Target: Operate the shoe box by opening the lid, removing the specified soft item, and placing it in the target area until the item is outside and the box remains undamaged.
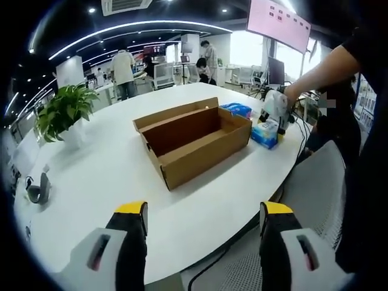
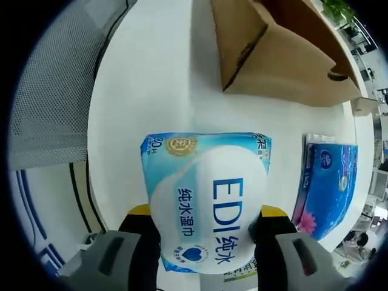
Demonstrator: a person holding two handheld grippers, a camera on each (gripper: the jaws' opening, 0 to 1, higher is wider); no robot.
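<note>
Our left tool (image 1: 203, 227) hangs open and empty over the near edge of the white desk (image 1: 109, 163). Left to right across it we see a potted plant (image 1: 62, 115), the open shoe box (image 1: 193, 140) with its lid folded back, then our right tool (image 2: 203, 242), jaws closed on the soft wipes pack (image 2: 206, 203) beside the box. A second blue pack (image 2: 324, 182) lies just to its right. We judge the pack light, squashy and slick-wrapped, best pinched across its middle.
</note>
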